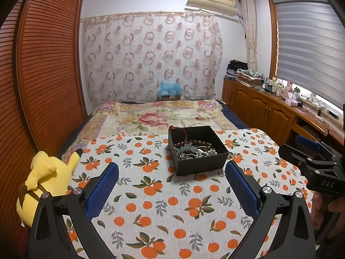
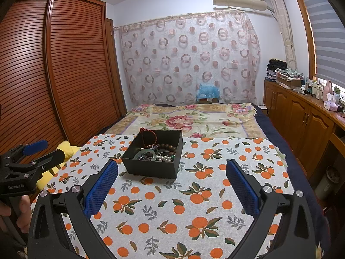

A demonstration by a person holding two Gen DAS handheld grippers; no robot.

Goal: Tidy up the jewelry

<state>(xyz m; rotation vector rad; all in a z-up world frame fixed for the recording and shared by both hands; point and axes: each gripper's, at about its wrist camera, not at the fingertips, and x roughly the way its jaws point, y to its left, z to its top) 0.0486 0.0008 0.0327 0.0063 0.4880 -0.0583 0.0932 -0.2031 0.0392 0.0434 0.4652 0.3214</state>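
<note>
A black open box [image 1: 200, 164] [image 2: 151, 168] stands on the orange-print cloth [image 1: 151, 205] [image 2: 194, 205]. Tangled jewelry lies inside it [image 1: 194, 151] [image 2: 155, 153]: bead bracelets, a pale green bangle, pearls. A red cord bracelet [image 1: 180, 130] [image 2: 148, 136] hangs over its far left corner. My left gripper [image 1: 172, 169] is open, low over the cloth, just short of the box. My right gripper [image 2: 172, 168] is open too, with the box ahead and slightly left. Neither holds anything. Each gripper also shows at the edge of the other's view.
A yellow plush toy [image 1: 45, 183] [image 2: 64, 151] sits at the cloth's left edge. Behind the cloth lies a floral bedspread [image 1: 161, 116]. A slatted wooden wardrobe [image 1: 49, 75] is left, wooden cabinets [image 2: 301, 118] with clutter right. A person's hand [image 2: 21, 211] grips the left handle.
</note>
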